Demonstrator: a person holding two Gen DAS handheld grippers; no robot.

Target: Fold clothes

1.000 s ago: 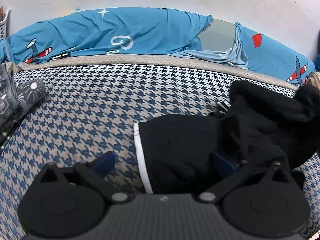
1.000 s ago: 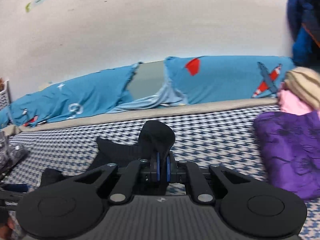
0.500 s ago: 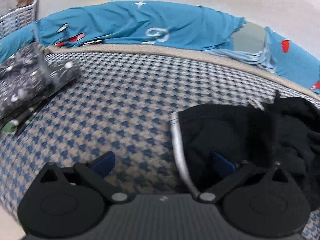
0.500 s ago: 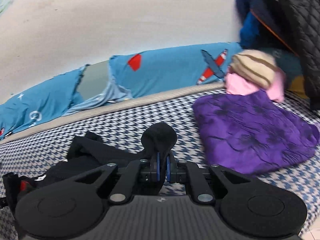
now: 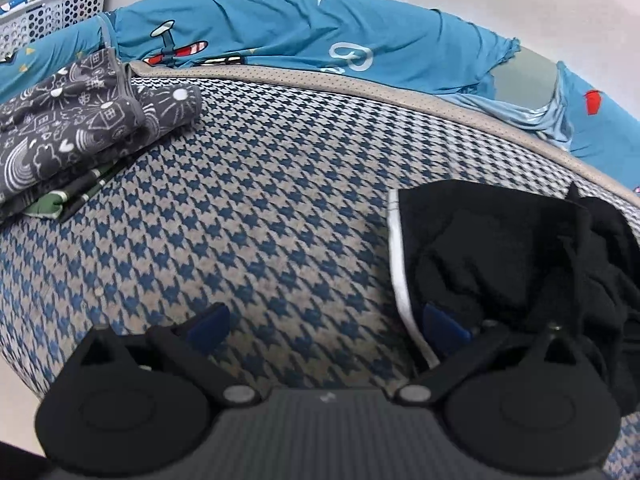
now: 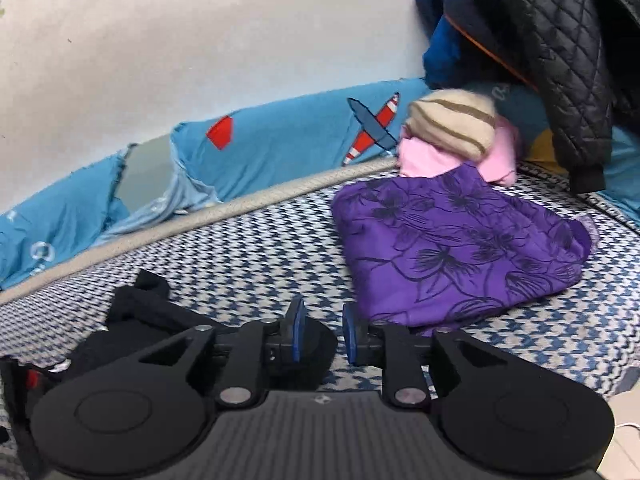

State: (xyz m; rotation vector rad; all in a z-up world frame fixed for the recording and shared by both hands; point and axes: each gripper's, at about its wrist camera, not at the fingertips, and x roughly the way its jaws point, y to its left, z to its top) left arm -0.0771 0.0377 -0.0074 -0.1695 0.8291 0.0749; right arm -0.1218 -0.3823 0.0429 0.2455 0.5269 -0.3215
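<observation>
While the right gripper point(image 6: 320, 334) parts its jaws with nothing visible between the blue pads, the black garment point(image 6: 156, 312) lies crumpled at its nine o'clock on the houndstooth bed point(image 6: 256, 248). Seen from the left wrist, the left gripper point(image 5: 328, 322) stands wide open, gripping nothing; its right finger point(image 5: 444, 324) rests over the garment's white-piped edge point(image 5: 396, 256), which runs from six toward twelve o'clock. That hand looks nearer the cloth. Open bedding spreads from nine to twelve o'clock of the left gripper, room to lay the garment flat. A grey patterned folded pile point(image 5: 76, 128) bounds it at ten o'clock; a purple garment point(image 6: 460, 244) crowds the right gripper at two o'clock.
</observation>
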